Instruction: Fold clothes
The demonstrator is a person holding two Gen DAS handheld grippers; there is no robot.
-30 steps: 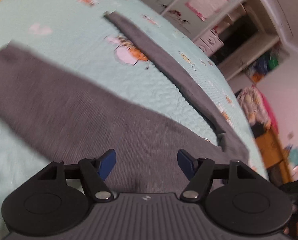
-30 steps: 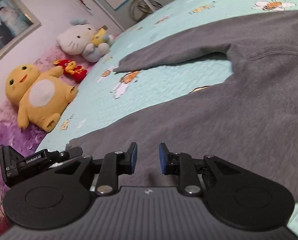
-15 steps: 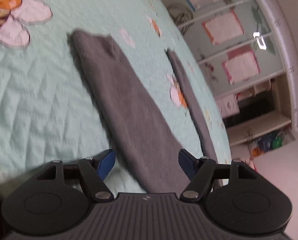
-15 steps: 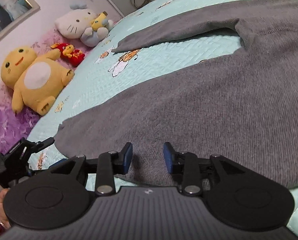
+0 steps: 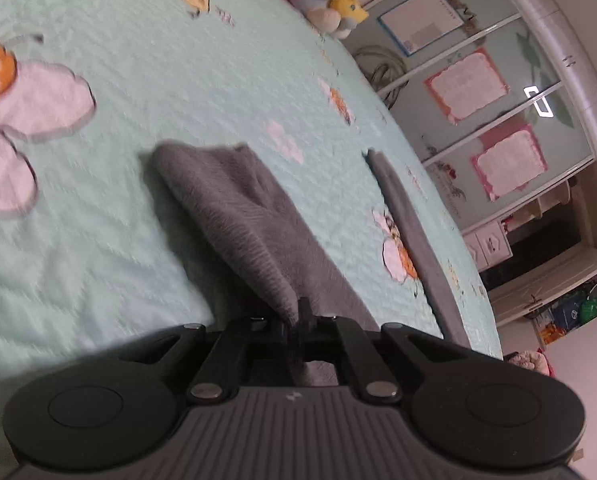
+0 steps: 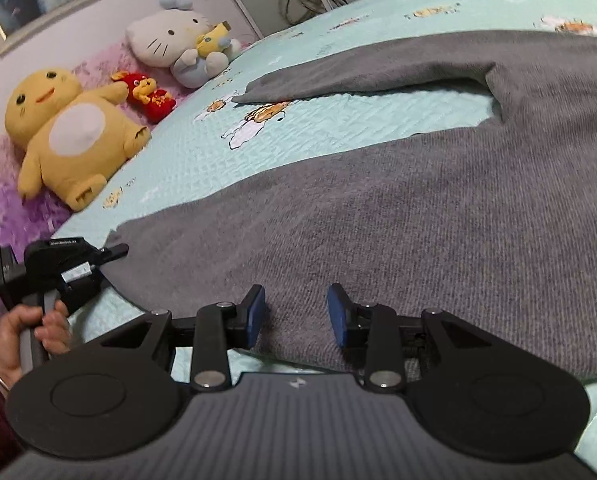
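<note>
A grey knitted sweater [image 6: 438, 208] lies spread on a mint bedspread [image 6: 338, 120], one sleeve [image 6: 358, 76] reaching toward the plush toys. In the left wrist view my left gripper [image 5: 296, 320] is shut on the sweater's [image 5: 242, 216] edge, and the cloth rises in a ridge from the bed to the jaws; the far sleeve [image 5: 410, 236] lies flat beyond it. That left gripper [image 6: 114, 252] also shows at the sweater's near left corner, held by a hand [image 6: 26, 336]. My right gripper [image 6: 296, 314] stands open over the hem, blue pads [image 6: 256, 312] either side of the fabric.
Plush toys line the bed's far side: a yellow one [image 6: 66, 132], a white cat [image 6: 170, 38] and a small red one [image 6: 148, 94]. A purple fluffy cover [image 6: 2, 208] borders the bed. Wardrobe doors [image 5: 478, 92] and shelves [image 5: 558, 264] stand beyond the bedspread [image 5: 98, 240].
My left gripper swung to the sweater's corner and went from open to shut on the fabric. My right gripper came lower toward the hem and its jaws widened.
</note>
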